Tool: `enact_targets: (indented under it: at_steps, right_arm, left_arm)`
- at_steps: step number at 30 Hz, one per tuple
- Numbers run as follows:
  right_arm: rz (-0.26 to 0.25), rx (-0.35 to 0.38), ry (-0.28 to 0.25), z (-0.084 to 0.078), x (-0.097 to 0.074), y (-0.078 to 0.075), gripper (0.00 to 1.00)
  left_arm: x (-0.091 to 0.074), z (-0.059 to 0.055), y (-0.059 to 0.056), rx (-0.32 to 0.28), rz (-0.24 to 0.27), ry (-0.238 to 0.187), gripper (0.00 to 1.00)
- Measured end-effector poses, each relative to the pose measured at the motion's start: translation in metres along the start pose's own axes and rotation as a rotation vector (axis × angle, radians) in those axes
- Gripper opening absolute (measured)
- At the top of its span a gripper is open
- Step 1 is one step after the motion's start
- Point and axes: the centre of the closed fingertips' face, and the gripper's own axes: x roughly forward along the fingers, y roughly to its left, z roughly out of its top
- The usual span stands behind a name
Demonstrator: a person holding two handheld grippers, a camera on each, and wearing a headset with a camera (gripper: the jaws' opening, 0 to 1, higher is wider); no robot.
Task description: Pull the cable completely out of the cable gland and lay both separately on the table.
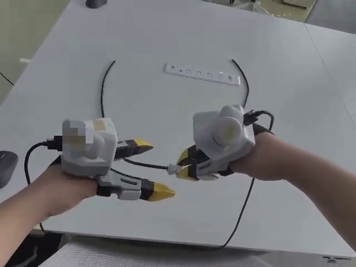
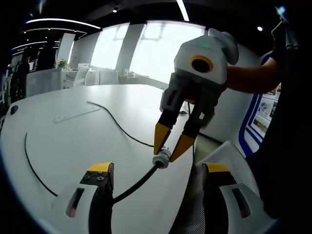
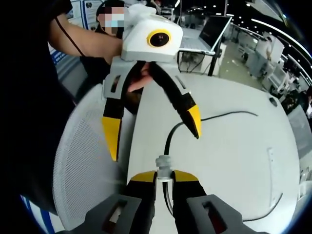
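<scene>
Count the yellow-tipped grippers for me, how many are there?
2. The left gripper is open, on the left over the table; the right gripper, facing it, is shut on the cable gland.

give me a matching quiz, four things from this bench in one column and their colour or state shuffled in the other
Things:
1. left gripper
2. right gripper
3. cable
4. power strip

States:
A. white, lying flat on the far part of the table
B. shut on the cable gland
C. black, running out of the cable gland
D. open, jaws spread either side of the cable

Pairs: 1-D, 2-B, 3-C, 4-A
</scene>
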Motion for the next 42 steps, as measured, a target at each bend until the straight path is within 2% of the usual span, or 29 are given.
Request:
enact_targets:
  at_steps: [3, 7, 20, 26, 35, 42]
  right_arm:
    - [0.005, -0.002, -0.006, 0.002, -0.002, 0.003, 0.06]
    - [0.009, -0.016, 0.006, -0.001, -0.002, 0.007, 0.06]
    - [0.017, -0.039, 0.005, 0.003, -0.005, 0.009, 0.06]
    - [0.018, -0.041, 0.01, 0.002, -0.006, 0.01, 0.06]
    - [0.021, -0.063, 0.008, 0.002, -0.006, 0.012, 0.06]
    - [0.026, -0.065, 0.004, 0.002, -0.006, 0.012, 0.06]
  left_arm:
    - [0.004, 0.002, -0.003, 0.0, -0.012, -0.013, 0.68]
    - [0.009, 0.001, -0.008, 0.003, -0.032, -0.008, 0.65]
    - [0.008, 0.002, -0.011, 0.031, -0.081, -0.013, 0.39]
    - [0.009, -0.001, -0.015, 0.047, -0.105, 0.001, 0.33]
    - [0.009, 0.003, -0.02, 0.018, -0.138, -0.025, 0.22]
    - [0.009, 0.004, -0.021, 0.024, -0.153, -0.037, 0.16]
